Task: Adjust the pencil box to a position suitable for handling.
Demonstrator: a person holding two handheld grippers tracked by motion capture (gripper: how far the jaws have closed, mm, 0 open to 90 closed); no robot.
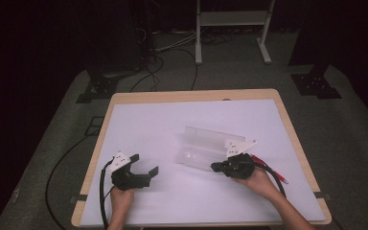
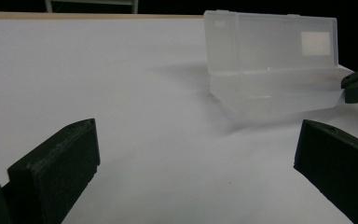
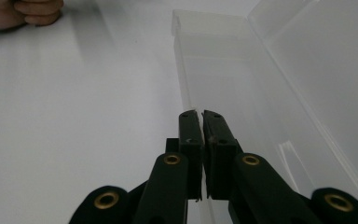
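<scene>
One clear case (image 1: 206, 146) — long axis slanting toward right tongs (image 1: 214, 167).

High view set above near table (image 1: 124, 98) edge, aimed forward and down, far. Gripper views set low, close over tabletop, aimed along own jaws. Clear box (image 1: 210, 146) (image 2: 270, 70) (image 3: 261, 93) shared by all.

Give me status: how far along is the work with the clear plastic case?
Done: the clear plastic case lies open on the white table, lid up. In hand: the right gripper, jaws shut, is at the case's near wall; whether it pinches the wall is unclear. The left gripper waits open, apart from the case. Left: the tray looks empty, with nothing put in or closed.
</scene>
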